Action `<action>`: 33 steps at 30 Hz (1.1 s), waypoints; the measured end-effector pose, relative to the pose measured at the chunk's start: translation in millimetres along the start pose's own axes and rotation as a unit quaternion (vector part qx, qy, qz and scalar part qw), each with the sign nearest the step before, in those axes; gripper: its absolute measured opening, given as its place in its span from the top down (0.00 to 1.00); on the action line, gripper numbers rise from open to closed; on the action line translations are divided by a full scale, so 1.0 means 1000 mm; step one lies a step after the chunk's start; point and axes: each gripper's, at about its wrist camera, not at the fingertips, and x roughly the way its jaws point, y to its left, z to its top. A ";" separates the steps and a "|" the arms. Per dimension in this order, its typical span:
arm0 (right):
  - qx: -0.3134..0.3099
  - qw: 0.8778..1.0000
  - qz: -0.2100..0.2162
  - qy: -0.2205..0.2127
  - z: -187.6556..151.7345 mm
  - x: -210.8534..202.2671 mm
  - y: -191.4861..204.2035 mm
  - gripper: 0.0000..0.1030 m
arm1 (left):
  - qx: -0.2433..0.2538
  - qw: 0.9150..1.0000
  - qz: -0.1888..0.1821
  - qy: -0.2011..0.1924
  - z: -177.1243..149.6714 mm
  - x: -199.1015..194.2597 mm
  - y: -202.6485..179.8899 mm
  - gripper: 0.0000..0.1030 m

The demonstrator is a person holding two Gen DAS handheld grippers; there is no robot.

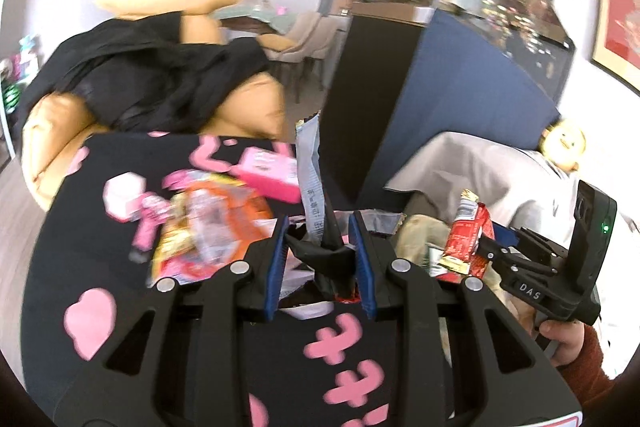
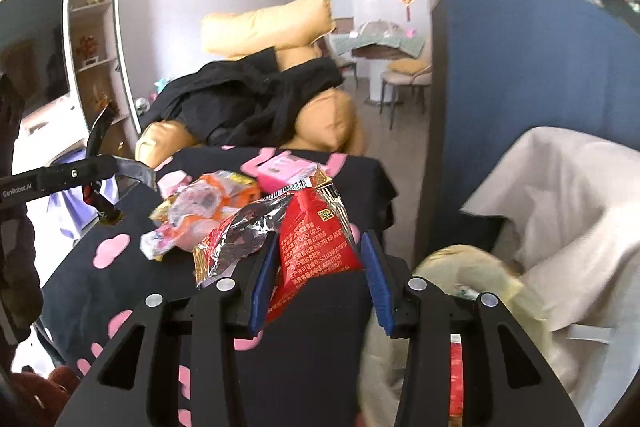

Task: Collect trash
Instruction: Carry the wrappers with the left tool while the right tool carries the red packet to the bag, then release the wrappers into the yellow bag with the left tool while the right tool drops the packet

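Observation:
In the left wrist view my left gripper (image 1: 320,223) is shut on a crumpled black wrapper (image 1: 324,259). A long grey-white wrapper strip (image 1: 308,167) stands up out of the same grip. My right gripper (image 2: 320,239) is shut on a red snack wrapper (image 2: 312,235), lifted above the table; a silver-and-red foil piece (image 2: 236,231) hangs at its left. From the left camera the right gripper (image 1: 486,247) shows at the right with the red wrapper (image 1: 464,239). From the right camera the left gripper (image 2: 102,187) shows at the left edge.
A table with a black cloth printed in pink (image 1: 100,267) carries a heap of orange and pink wrappers (image 2: 216,203) and a pink box (image 2: 280,167). Pale grey fabric (image 2: 560,207) lies to the right, a dark blue panel (image 2: 520,67) behind it. An orange armchair with black clothing (image 2: 248,95) stands beyond.

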 end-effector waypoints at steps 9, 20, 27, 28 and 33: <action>0.005 0.997 -0.072 -0.017 -0.015 -0.043 -0.066 0.61 | 0.039 0.996 -0.067 0.034 -0.001 0.057 -0.086 0.72; 0.032 0.990 -0.138 -0.011 -0.040 -0.064 -0.124 0.61 | 0.059 0.986 -0.123 0.091 -0.021 0.127 -0.146 0.72; 0.049 0.986 -0.161 -0.009 -0.051 -0.070 -0.145 0.61 | 0.057 0.979 -0.135 0.140 -0.046 0.159 -0.156 0.72; 0.053 0.985 -0.166 -0.010 -0.053 -0.072 -0.150 0.61 | 0.056 0.978 -0.136 0.147 -0.049 0.163 -0.157 0.72; 0.074 0.980 -0.184 -0.008 -0.058 -0.078 -0.167 0.61 | 0.063 0.974 -0.147 0.162 -0.055 0.181 -0.170 0.72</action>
